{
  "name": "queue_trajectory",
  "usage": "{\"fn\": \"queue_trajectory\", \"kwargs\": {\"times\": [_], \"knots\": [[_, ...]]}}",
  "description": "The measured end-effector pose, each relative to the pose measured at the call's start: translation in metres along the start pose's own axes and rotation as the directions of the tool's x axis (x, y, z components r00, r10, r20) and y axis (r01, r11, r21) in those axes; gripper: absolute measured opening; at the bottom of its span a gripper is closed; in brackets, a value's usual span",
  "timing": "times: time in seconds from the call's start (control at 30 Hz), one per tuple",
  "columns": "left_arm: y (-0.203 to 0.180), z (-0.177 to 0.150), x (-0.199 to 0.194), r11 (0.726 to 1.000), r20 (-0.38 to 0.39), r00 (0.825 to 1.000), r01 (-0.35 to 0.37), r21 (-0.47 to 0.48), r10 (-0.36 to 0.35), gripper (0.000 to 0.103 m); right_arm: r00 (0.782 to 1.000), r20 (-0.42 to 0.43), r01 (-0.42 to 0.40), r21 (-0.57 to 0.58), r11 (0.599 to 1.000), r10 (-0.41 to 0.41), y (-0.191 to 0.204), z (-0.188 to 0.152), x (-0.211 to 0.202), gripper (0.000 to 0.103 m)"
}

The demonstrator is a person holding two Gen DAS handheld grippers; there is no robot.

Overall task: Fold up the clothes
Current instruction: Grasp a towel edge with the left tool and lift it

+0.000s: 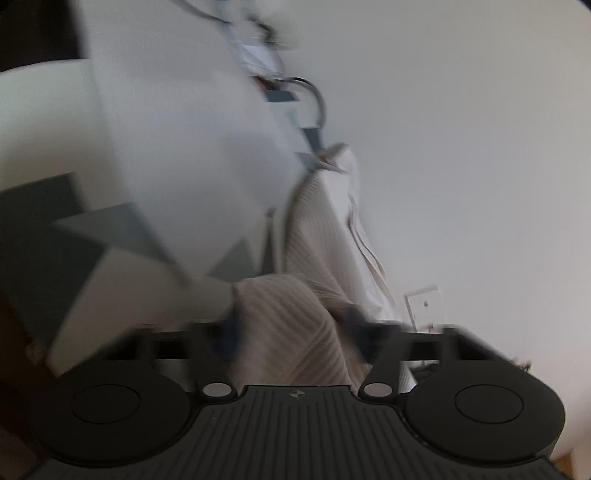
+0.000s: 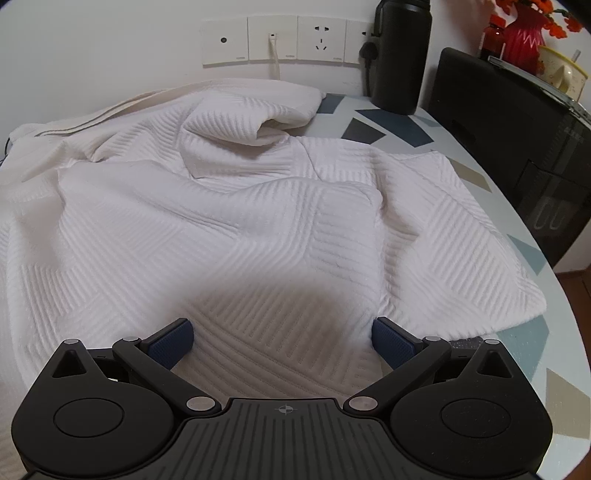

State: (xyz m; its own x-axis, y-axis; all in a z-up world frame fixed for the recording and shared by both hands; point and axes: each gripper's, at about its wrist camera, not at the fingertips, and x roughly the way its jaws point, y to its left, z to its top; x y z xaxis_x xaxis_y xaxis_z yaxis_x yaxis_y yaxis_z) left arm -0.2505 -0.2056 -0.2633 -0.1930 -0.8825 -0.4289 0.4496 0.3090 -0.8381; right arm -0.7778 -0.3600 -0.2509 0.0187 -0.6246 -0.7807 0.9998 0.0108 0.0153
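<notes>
A white ribbed garment (image 2: 229,206) lies rumpled across the patterned table (image 2: 532,347), with a rolled sleeve or collar near the back. My right gripper (image 2: 284,332) hovers low over the garment's near part, open, its blue pads (image 2: 177,338) wide apart and nothing between them. The left wrist view is tilted and blurred by motion. There the left gripper (image 1: 291,326) is shut on a bunch of the garment (image 1: 295,321), and the cloth stretches away from it along the wall.
A black bottle (image 2: 400,55) stands at the back by a row of wall sockets (image 2: 273,38), one with a white cable plugged in. A black appliance (image 2: 517,147) and a red vase (image 2: 524,33) stand at the right. The table's curved edge runs down the right side.
</notes>
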Motion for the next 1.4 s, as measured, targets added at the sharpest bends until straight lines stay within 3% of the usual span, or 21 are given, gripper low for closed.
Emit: {"fn": "queue_trajectory", "kwargs": {"times": [0.03, 0.07, 0.17, 0.2, 0.3, 0.4, 0.47, 0.53, 0.6, 0.7, 0.77, 0.8, 0.93, 1.03, 1.1, 1.17, 1.2, 1.27, 1.3, 1.4], "knots": [[-0.013, -0.002, 0.002, 0.997, -0.007, 1.0, -0.025, 0.077, 0.025, 0.007, 1.0, 0.002, -0.001, -0.001, 1.0, 0.001, 0.0, 0.0, 0.0, 0.102], [-0.03, -0.004, 0.003, 0.985, 0.005, 0.998, -0.055, 0.163, 0.055, 0.006, 1.0, 0.005, -0.001, -0.001, 1.0, 0.002, 0.0, -0.001, 0.0, 0.102], [-0.082, -0.018, 0.005, 0.931, 0.029, 0.999, -0.03, 0.364, 0.021, 0.006, 1.0, 0.016, -0.002, 0.0, 1.0, 0.002, -0.001, -0.002, 0.0, 0.102], [-0.104, -0.028, 0.009, 0.895, 0.009, 1.0, 0.011, 0.446, -0.016, 0.006, 1.0, 0.021, -0.002, 0.0, 1.0, 0.002, 0.0, -0.003, -0.001, 0.102], [-0.161, -0.071, 0.031, 0.738, -0.132, 0.985, 0.174, 0.652, -0.115, 0.006, 0.999, 0.036, -0.003, -0.001, 1.0, 0.003, 0.0, -0.005, -0.002, 0.102], [-0.196, -0.138, 0.064, 0.564, -0.364, 0.926, 0.357, 0.745, -0.105, 0.006, 0.999, 0.049, -0.006, -0.005, 1.0, 0.006, -0.001, -0.007, -0.003, 0.102], [-0.198, -0.176, 0.09, 0.494, -0.474, 0.88, 0.428, 0.757, -0.037, 0.007, 0.999, 0.053, -0.011, -0.01, 1.0, 0.012, -0.001, -0.008, -0.004, 0.102], [-0.186, -0.197, 0.12, 0.495, -0.547, 0.835, 0.448, 0.744, 0.066, 0.01, 0.998, 0.054, -0.021, -0.021, 1.0, 0.022, -0.002, -0.009, -0.004, 0.102], [-0.171, -0.203, 0.137, 0.527, -0.578, 0.806, 0.439, 0.728, 0.127, 0.016, 0.998, 0.057, -0.032, -0.033, 0.999, 0.033, -0.004, -0.01, -0.005, 0.102], [-0.162, -0.192, 0.132, 0.564, -0.584, 0.805, 0.436, 0.701, 0.104, 0.041, 0.997, 0.068, -0.044, -0.048, 0.998, 0.048, -0.005, -0.013, -0.007, 0.102], [-0.167, -0.176, 0.119, 0.566, -0.549, 0.835, 0.431, 0.703, 0.045, 0.062, 0.996, 0.073, -0.046, -0.05, 0.998, 0.05, -0.006, -0.013, -0.007, 0.102], [-0.17, -0.167, 0.108, 0.564, -0.517, 0.856, 0.419, 0.711, 0.016, 0.064, 0.996, 0.074, -0.047, -0.05, 0.998, 0.05, -0.006, -0.014, -0.007, 0.102], [-0.17, -0.125, 0.081, 0.617, -0.366, 0.93, 0.3, 0.728, -0.021, 0.066, 0.996, 0.077, -0.047, -0.05, 0.998, 0.051, -0.006, -0.014, -0.006, 0.102], [-0.149, -0.108, 0.073, 0.619, -0.284, 0.956, 0.176, 0.766, 0.08, 0.066, 0.995, 0.081, -0.047, -0.05, 0.998, 0.051, -0.006, -0.013, -0.006, 0.102], [-0.133, -0.105, 0.074, 0.6, -0.287, 0.946, 0.144, 0.787, 0.149, 0.067, 0.995, 0.082, -0.048, -0.052, 0.997, 0.052, -0.006, -0.013, -0.005, 0.102], [-0.128, -0.112, 0.078, 0.538, -0.309, 0.931, 0.162, 0.827, 0.196, 0.076, 0.995, 0.082, -0.05, -0.056, 0.997, 0.055, -0.006, -0.012, -0.004, 0.102], [-0.127, -0.118, 0.082, 0.501, -0.304, 0.927, 0.159, 0.851, 0.222, 0.076, 0.995, 0.081, -0.052, -0.058, 0.997, 0.056, -0.006, -0.012, -0.004, 0.102], [-0.127, -0.123, 0.092, 0.453, -0.274, 0.926, 0.134, 0.881, 0.259, 0.076, 0.995, 0.082, -0.054, -0.061, 0.997, 0.059, -0.006, -0.012, -0.004, 0.102], [-0.124, -0.125, 0.096, 0.454, -0.253, 0.93, 0.11, 0.884, 0.266, 0.076, 0.995, 0.082, -0.055, -0.062, 0.997, 0.06, -0.006, -0.012, -0.004, 0.102], [-0.118, -0.124, 0.107, 0.501, -0.242, 0.937, 0.088, 0.861, 0.252, 0.075, 0.995, 0.082, -0.056, -0.063, 0.996, 0.061, -0.006, -0.013, -0.003, 0.102]]}}
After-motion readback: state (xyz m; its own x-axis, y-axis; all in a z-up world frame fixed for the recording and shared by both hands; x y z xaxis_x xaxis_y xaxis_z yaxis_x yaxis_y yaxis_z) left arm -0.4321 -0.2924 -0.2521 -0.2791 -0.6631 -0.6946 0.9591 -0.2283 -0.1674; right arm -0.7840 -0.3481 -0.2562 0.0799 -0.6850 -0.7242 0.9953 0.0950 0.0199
